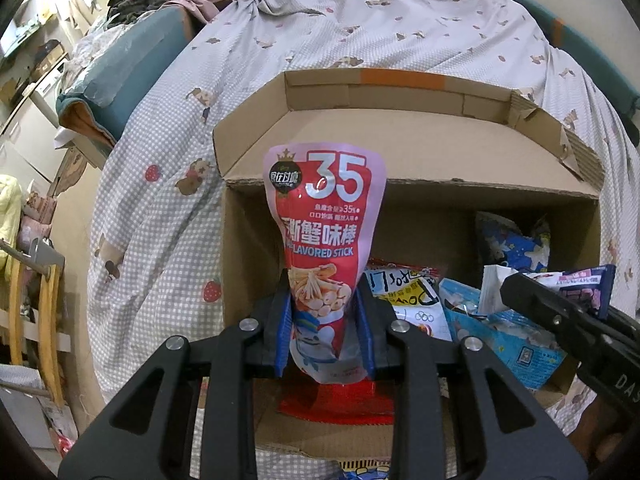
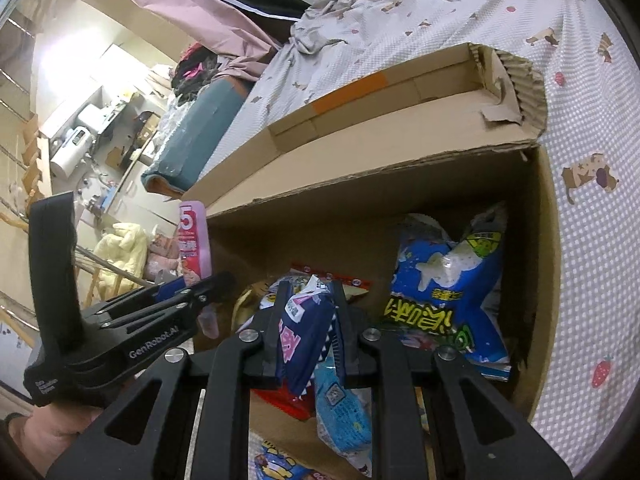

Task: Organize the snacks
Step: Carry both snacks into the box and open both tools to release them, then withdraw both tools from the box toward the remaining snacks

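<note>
Inside, the cardboard box [image 1: 420,152] holds a blue fish-print bag [image 2: 448,280] and other packets.

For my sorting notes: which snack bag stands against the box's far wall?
The blue puffed bag with white fish shapes; the other packets lie flat or sit in a gripper.

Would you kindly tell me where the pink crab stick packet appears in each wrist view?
Left wrist view: pink crab stick packet at centre, upright, clamped in the left gripper.
Right wrist view: packet at left edge, seen side-on.
Shared landmark: the cardboard box behind it.
</note>
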